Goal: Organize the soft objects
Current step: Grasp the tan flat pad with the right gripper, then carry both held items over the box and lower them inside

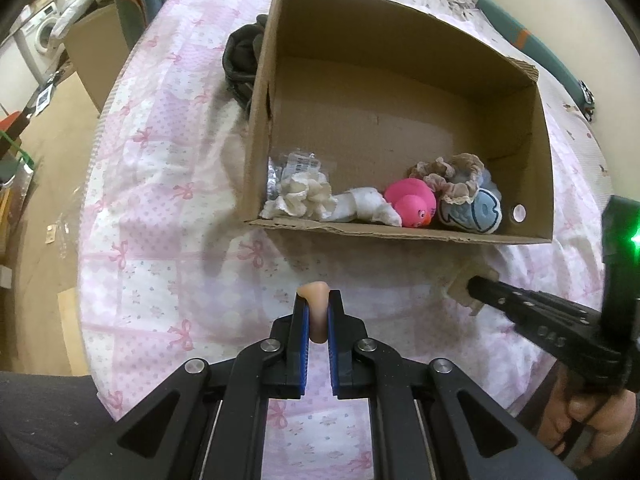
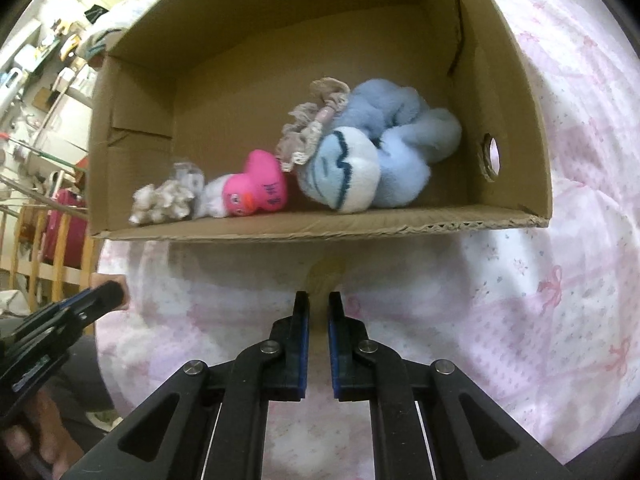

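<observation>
peach piece (image 1: 318, 312): clamped in my left gripper (image 1: 319, 300), near side of the box (image 1: 400, 232); looks soft and light, I'd pinch mid-body
tan piece (image 1: 466, 290): my right gripper (image 1: 478, 285) is clamped on it
left view: shows both pieces clearly
right view: tan piece (image 2: 326, 276) blurred; blue plush (image 2: 400, 148) in box visible

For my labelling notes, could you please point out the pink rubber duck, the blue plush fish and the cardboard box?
Pink rubber duck (image 1: 412, 200), left wrist view, its body.
Blue plush fish (image 2: 344, 168), right wrist view, its striped face.
Cardboard box (image 1: 400, 232), left wrist view, near rim.
</observation>
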